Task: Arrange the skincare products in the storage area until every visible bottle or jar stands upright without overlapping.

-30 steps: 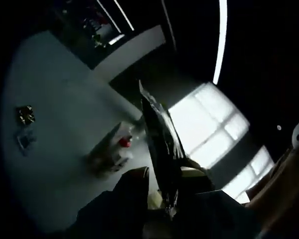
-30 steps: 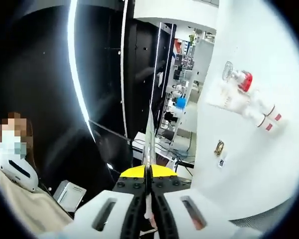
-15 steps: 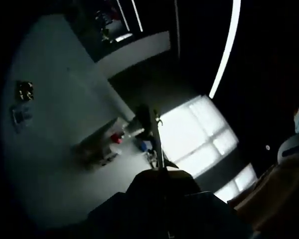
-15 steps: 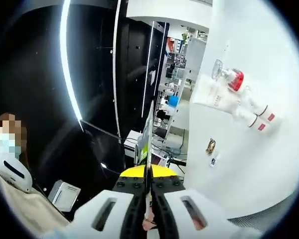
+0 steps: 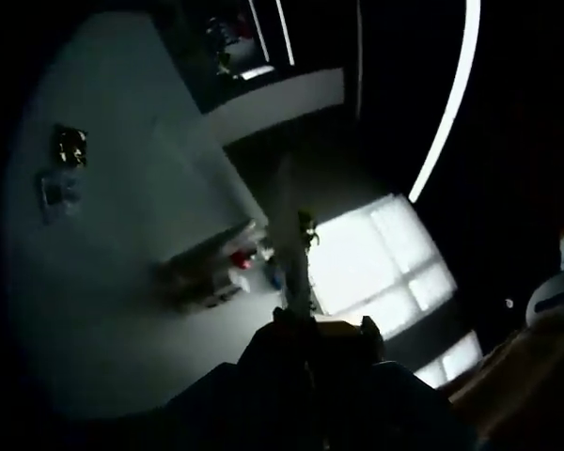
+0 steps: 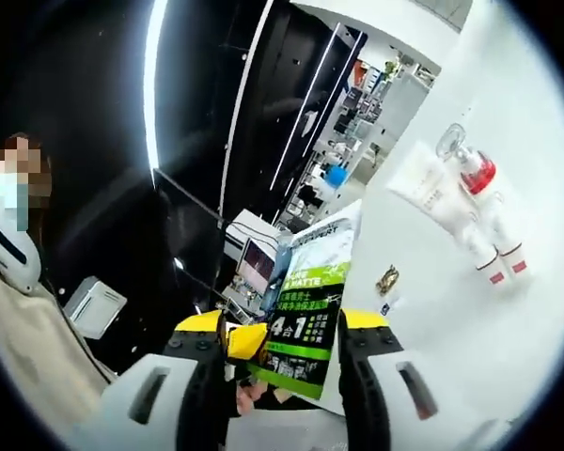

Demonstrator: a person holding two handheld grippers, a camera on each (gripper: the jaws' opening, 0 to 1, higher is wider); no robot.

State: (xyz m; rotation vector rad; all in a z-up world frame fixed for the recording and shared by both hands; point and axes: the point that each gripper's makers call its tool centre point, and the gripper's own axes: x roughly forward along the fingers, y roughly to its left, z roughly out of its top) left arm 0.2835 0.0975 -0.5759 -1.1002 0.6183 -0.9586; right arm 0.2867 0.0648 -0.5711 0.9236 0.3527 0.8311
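A flat green-and-white sachet [image 6: 310, 301] stands face-on between the wide-apart jaws of my right gripper [image 6: 284, 329], which is open. In the left gripper view the same sachet [image 5: 291, 244] shows edge-on as a thin strip rising from my left gripper [image 5: 310, 329], whose dark jaws are shut on it. Far off on the white table [image 6: 508, 113] lies a cluster of skincare products [image 6: 456, 202]: a white tube, a red-capped bottle [image 6: 477, 175] and slim tubes with red bands, lying down side by side. The left gripper view shows that cluster [image 5: 216, 271] dimly.
A small dark-gold object [image 6: 387, 279] and a little label lie on the table nearer me; both appear as specks [image 5: 68, 146] in the left gripper view. A masked person in a beige top [image 6: 28, 357] stands at left. Dark shelving and bright light strips fill the background.
My right gripper's jaws have opened off the sachet, which now shows its printed face instead of its edge. Both views have shifted with the hands.
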